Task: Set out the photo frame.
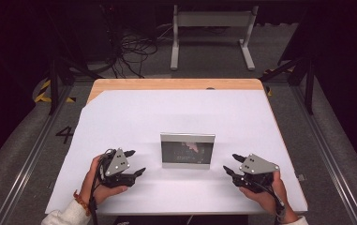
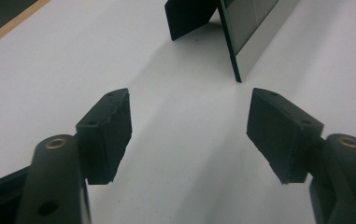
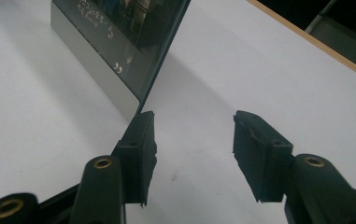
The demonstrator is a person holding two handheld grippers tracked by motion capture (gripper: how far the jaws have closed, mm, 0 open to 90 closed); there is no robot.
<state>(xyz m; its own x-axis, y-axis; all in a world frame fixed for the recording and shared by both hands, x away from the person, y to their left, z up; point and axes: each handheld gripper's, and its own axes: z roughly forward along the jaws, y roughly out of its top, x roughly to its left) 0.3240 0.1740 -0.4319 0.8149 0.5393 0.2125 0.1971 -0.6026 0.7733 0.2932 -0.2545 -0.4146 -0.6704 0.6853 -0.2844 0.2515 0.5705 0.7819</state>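
Picture frame (image 1: 187, 150) stands upright near the middle of the surface (image 1: 134, 108), somewhat toward the near edge, propped on a dark rear stand (image 2: 187, 18); silver border, dark picture facing the person. Left tongs (image 1: 136, 162) and right tongs (image 1: 229, 164) flank it, one off each side edge, both resting low on the surface, jaws apart, holding nothing. Frame untouched. Judged step: approach, before any grasp. Next move likely calls for bringing a pair of tongs onto a side edge and closing squarely, without tipping the frame off its stand.
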